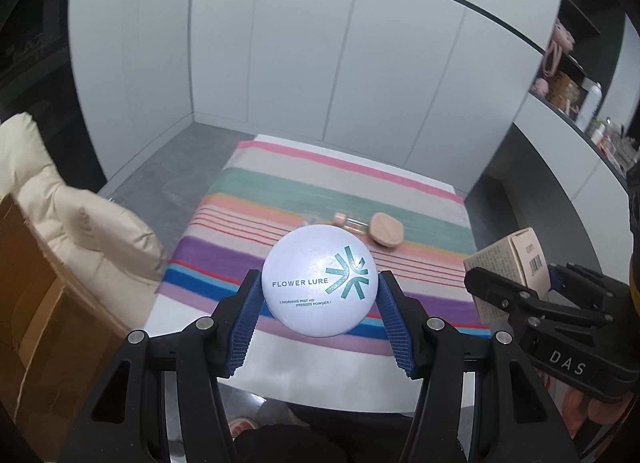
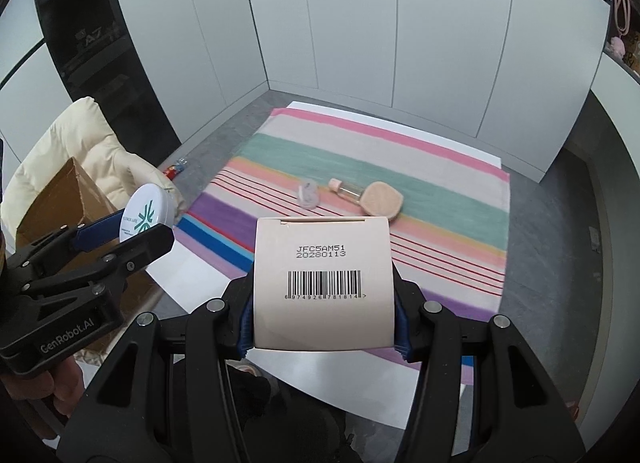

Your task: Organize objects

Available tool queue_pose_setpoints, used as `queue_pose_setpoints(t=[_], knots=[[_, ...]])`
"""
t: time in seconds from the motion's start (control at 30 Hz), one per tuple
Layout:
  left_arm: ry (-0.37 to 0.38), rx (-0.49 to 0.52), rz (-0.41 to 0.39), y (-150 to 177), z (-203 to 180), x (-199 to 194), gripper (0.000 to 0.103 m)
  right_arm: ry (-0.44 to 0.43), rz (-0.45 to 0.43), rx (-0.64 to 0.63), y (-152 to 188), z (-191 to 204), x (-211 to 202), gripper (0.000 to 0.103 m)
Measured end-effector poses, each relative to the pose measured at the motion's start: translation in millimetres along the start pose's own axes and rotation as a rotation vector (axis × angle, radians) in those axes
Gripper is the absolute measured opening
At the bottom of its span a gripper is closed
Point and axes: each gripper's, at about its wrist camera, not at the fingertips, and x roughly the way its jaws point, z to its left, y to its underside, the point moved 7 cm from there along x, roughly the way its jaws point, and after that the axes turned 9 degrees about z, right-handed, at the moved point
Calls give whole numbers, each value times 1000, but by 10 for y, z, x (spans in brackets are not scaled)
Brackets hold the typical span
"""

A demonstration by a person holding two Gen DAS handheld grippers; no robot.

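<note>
1. You hold both tools up above the striped cloth (image 2: 448, 167), each one loaded: the left gripper (image 1: 320, 295) pinches a round white powder compact (image 1: 319, 281) across its rim, the blue pads pressed to either side, its printed lid facing the camera.

2. Your right gripper (image 2: 322, 311) is clamped on a pale pink carton (image 2: 322, 283) by its two side faces, the barcoded end panel turned up toward the lens; the carton's long axis appears to run along the fingers, away from you.

3. Seen from the right wrist, the compact sits to the left of the carton and well apart from it, near the brown cardboard box (image 2: 52, 203) and the cream padded jacket (image 2: 80, 143) at the table's left edge.

4. Ahead of both grippers, on the cloth's middle stripes, three things lie close together: a small clear piece (image 2: 307, 194), a little glass bottle (image 2: 347, 191) on its side, and a peach powder puff (image 2: 380, 199).

5. The left hand is the nearer to the cardboard box; whether the held items belong there, the views cannot tell.
</note>
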Motion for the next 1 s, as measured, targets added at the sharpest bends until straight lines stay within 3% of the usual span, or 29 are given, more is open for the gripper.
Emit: queue_pose_setpoints(t=[1.0], knots=[[-106, -194, -78, 138, 1328, -392, 59, -100, 21, -223, -264, 1456, 394, 54]])
